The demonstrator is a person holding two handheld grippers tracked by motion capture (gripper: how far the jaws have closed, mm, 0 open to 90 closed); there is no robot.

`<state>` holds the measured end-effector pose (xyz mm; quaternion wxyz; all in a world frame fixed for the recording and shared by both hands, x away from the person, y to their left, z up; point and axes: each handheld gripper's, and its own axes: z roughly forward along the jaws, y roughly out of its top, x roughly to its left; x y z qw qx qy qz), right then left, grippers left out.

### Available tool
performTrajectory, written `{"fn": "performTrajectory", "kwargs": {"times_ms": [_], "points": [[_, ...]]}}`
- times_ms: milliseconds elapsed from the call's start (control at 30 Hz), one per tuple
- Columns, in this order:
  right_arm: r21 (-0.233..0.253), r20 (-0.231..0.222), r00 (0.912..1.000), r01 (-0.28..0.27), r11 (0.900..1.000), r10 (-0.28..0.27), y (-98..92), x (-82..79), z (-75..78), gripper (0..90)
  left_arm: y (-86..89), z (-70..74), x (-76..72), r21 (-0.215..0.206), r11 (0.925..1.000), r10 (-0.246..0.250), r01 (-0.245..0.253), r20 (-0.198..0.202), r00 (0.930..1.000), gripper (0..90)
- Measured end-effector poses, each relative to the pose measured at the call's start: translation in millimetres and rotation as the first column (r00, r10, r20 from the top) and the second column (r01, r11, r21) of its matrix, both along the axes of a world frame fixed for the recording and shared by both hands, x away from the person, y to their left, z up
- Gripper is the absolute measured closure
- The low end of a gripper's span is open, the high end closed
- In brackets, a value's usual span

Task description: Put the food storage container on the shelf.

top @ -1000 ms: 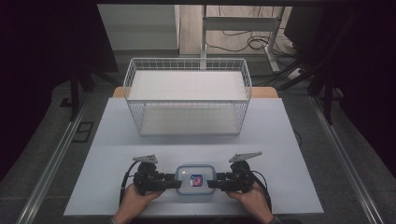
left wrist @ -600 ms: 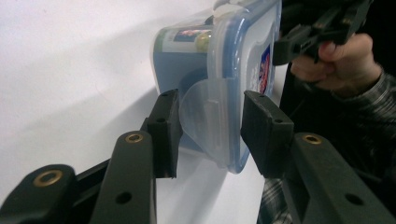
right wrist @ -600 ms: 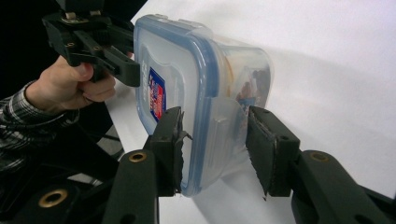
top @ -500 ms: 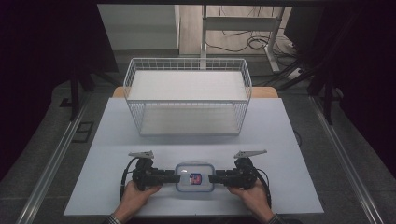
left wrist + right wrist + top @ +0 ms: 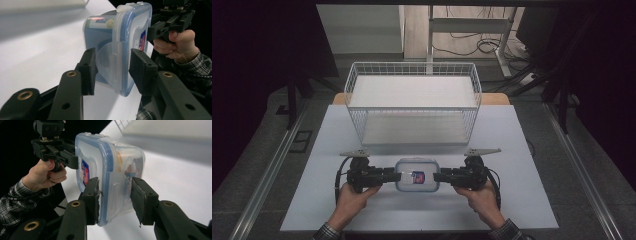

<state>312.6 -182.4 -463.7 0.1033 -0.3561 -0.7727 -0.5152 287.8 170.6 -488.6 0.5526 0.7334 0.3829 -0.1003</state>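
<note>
A clear plastic food container (image 5: 417, 175) with a blue-rimmed snap lid and a red and blue label is held between my two grippers near the front of the white table (image 5: 522, 150). My left gripper (image 5: 396, 176) grips its left end. In the left gripper view its jaws (image 5: 112, 67) close over the end latch flap (image 5: 110, 62), one on the lid side and one on the body side. My right gripper (image 5: 437, 176) holds the opposite end the same way, its jaws (image 5: 115, 195) pinching the lid and flap. The container (image 5: 110, 162) shows contents through its wall.
A white wire basket (image 5: 412, 67) stands behind the container at the table's middle back, its front wall a short way beyond the grippers. Bare table lies left and right of the hands. Each gripper view shows the other hand in a plaid sleeve.
Both grippers and the container between them have moved together away from the front edge, closer to the basket. The grip has not changed.
</note>
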Motion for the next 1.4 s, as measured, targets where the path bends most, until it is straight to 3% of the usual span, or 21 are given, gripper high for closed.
{"fn": "performTrajectory", "kwargs": {"times_ms": [367, 433, 500, 833, 933, 1167, 1400], "points": [[0.020, 0.057, 0.9984, -0.004, 1.000, 0.003, 6.9, 28.8, 38.8, 58.3, 5.1, 39.8, 18.3, -0.022, 0.9977, 0.065, -0.063, 0.061, 0.9961, 57.7], [0.033, 0.066, 0.9978, -0.003, 0.999, 0.001, 8.8, 38.1, 51.4, 58.3, 6.3, 51.1, 24.3, -0.023, 0.9969, 0.076, -0.075, 0.071, 0.9946, 57.5], [0.035, 0.067, 0.9977, -0.003, 0.999, 0.000, 9.1, 39.6, 53.3, 58.3, 7.3, 58.9, 29.0, -0.022, 0.9965, 0.082, -0.080, 0.079, 0.9935, 57.5], [0.050, 0.102, 0.9947, 0.011, 0.999, -0.016, 14.9, 69.2, 92.3, 58.2, 11.6, 96.6, 57.6, -0.037, 0.9939, 0.107, -0.104, 0.101, 0.9892, 57.3], [0.065, 0.116, 0.9930, 0.015, 0.998, -0.023, 17.3, 82.8, 107.5, 58.1, 13.7, 115.7, 71.0, -0.032, 0.9928, 0.119, -0.116, 0.118, 0.9859, 57.1], [0.090, 0.135, 0.9901, 0.026, 0.996, -0.038, 22.4, 105.5, 129.1, 58.0, 18.8, 143.9, 96.9, -0.026, 0.9912, 0.132, -0.130, 0.140, 0.9812, 56.8], [0.089, 0.151, 0.9869, 0.042, 0.995, -0.056, 27.6, 130.0, 146.1, 57.9, 22.5, 155.3, 122.8, -0.049, 0.9890, 0.145, -0.139, 0.138, 0.9798, 56.5]]}}
